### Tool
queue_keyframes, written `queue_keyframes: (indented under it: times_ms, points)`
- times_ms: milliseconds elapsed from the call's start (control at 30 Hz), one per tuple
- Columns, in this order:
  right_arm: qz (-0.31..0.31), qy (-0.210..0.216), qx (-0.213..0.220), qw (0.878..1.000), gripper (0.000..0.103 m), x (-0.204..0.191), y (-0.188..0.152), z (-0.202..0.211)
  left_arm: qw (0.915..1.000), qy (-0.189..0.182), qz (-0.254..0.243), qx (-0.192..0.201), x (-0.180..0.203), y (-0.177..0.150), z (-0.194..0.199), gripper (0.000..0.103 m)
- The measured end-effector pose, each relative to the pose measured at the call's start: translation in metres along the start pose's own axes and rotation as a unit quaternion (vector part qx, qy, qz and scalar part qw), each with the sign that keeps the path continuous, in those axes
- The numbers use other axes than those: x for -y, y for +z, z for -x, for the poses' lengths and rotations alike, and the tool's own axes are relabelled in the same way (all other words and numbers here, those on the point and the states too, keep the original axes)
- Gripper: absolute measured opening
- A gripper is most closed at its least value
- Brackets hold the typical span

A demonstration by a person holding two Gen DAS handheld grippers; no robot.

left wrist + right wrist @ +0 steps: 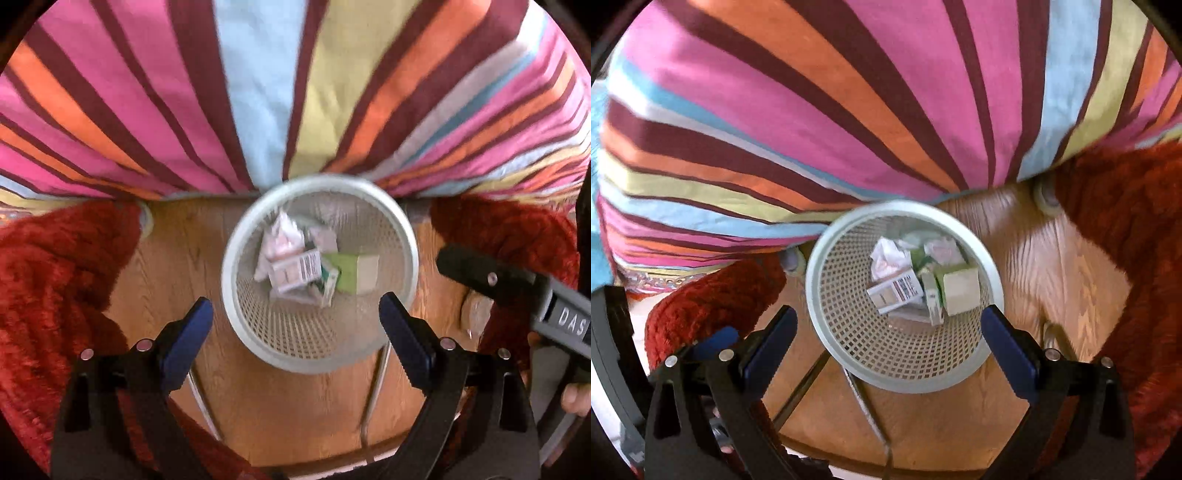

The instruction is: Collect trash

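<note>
My left claw (pixel 295 325) is spread wide and carries nothing, its blue pads (pixel 188 339) standing either side of the bin as I look down between them. My right claw (pixel 888 334) is spread the same way and is just as bare. I judge both hang over the bin's mouth because that is where a dropped piece would fall straight in. In the left view the body of the right tool reaches in from the side, with my fingers (pixel 576 398) wrapped round its handle.

Directly below both claws stands the white mesh bin (pixel 886 350), upright on the wooden floor (pixel 1052 258), its round rim open to me. Thin metal legs (pixel 375 387) cross the floor beneath my claws; what they belong to I cannot tell.

The trash lies at the bottom of the bin: a white carton with a barcode (pixel 897 291), a pale green box (pixel 960 291) touching it, and crumpled paper (pixel 888 258) just behind them. The heap sits well below the rim, so nothing looks likely to spill.

A shaggy red rug (pixel 55 277) lies on both sides of the bin, its bare strip of floor between. Just beyond, the bin stands close against a bed covered in a striped spread (pixel 258 92) of pink, orange, maroon, pale blue and yellow. Tucking the bin there, I reckon, keeps it within reach of the bed.

With both claws empty and no loose litter showing on floor or spread, I take it that this load is delivered; whether more remains out of view I cannot say.
</note>
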State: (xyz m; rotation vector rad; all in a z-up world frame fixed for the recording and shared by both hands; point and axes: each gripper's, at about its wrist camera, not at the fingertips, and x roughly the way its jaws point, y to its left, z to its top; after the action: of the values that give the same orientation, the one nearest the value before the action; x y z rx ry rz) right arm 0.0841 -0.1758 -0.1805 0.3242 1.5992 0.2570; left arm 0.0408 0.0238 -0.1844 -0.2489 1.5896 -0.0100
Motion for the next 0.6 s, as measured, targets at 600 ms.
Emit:
queue_keyframes:
  times_ms: [600]
  points:
    - [0.133,-0.032,0.241,0.961,0.095,-0.051,-0.013,0.132,0.9701,0.04,-0.022,0.238,0.014,0.001,0.141,0.089]
